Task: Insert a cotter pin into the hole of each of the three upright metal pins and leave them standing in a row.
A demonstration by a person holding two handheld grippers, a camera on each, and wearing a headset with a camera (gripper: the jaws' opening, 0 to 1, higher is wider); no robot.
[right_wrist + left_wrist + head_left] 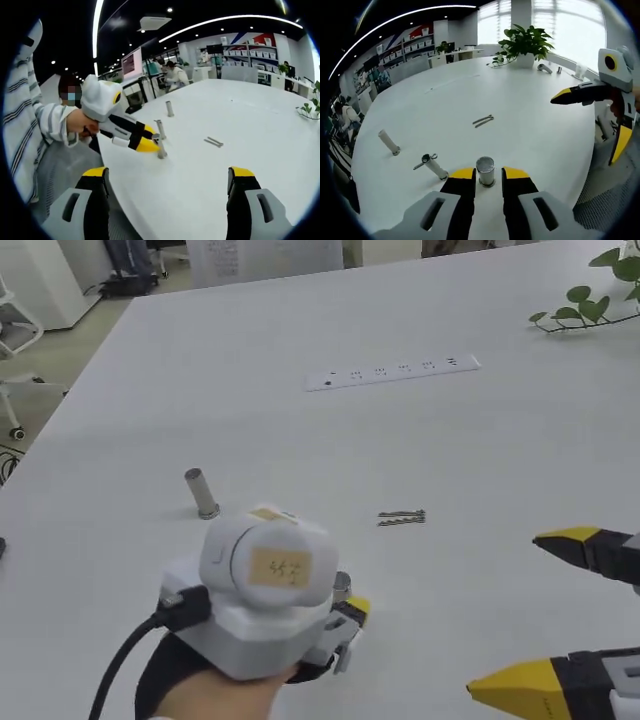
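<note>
My left gripper (350, 615) (485, 175) is shut on an upright metal pin (342, 585) (485, 171) (161, 149) that stands on the white table. Just left of it in the left gripper view, a second pin (437, 168) (160, 128) carries a cotter pin through its top. A third, bare pin (203, 493) (389, 142) (170, 108) stands farther off. Two loose cotter pins (402, 518) (483, 120) (215, 142) lie side by side near the table's middle. My right gripper (510, 612) (168, 172) is open and holds nothing, off to the right near the front edge.
A white power strip (393, 371) lies across the far part of the table. A potted plant (590, 300) (525, 45) sits at the far right corner. The table's near edge (125, 190) runs just past my right jaws, beside a striped sleeve (30, 125).
</note>
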